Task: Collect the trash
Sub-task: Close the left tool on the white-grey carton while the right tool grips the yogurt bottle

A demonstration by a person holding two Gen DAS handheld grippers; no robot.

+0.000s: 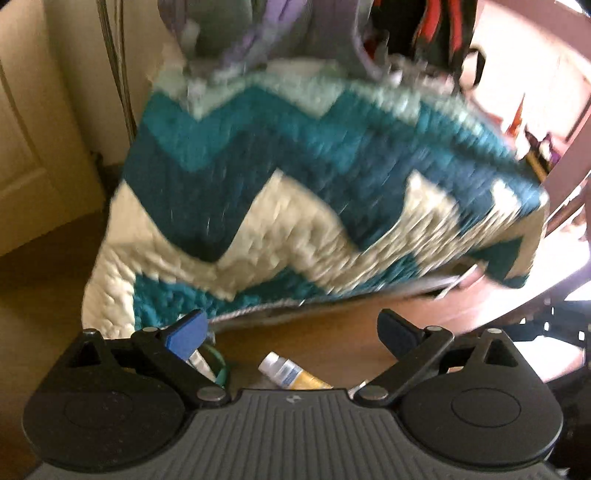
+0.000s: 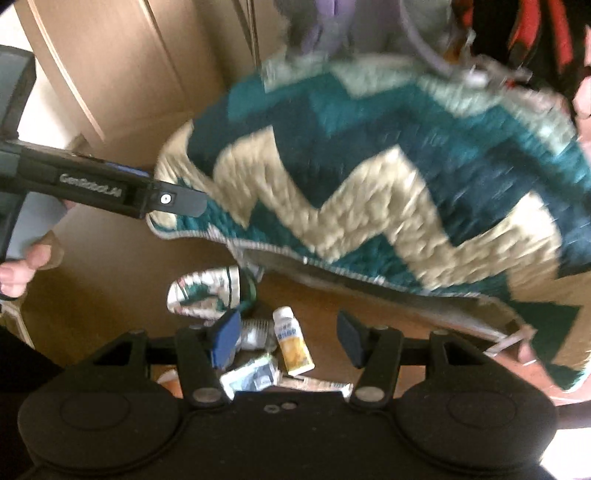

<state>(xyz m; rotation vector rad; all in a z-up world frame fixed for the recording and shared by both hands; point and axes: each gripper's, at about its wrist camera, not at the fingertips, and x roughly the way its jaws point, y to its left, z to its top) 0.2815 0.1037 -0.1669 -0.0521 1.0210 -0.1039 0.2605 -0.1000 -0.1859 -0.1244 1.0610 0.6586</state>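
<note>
Several pieces of trash lie on a brown wooden table (image 2: pixel 325 314): a small white and yellow bottle (image 2: pixel 293 341), a crumpled white wrapper (image 2: pixel 255 374), a clear crushed piece (image 2: pixel 255 332) and a green and white cup (image 2: pixel 207 295). The bottle also shows in the left wrist view (image 1: pixel 291 373). My right gripper (image 2: pixel 288 341) is open and empty, just above the bottle. My left gripper (image 1: pixel 291 332) is open and empty; in the right wrist view its body (image 2: pixel 110 184) reaches in from the left toward the cushion.
A large teal, navy and cream zigzag cushion (image 1: pixel 314 192) fills the area ahead and overhangs the table; it also shows in the right wrist view (image 2: pixel 388 184). Grey and purple fabric (image 1: pixel 280 33) lies behind it. A cream door (image 1: pixel 33 129) stands left.
</note>
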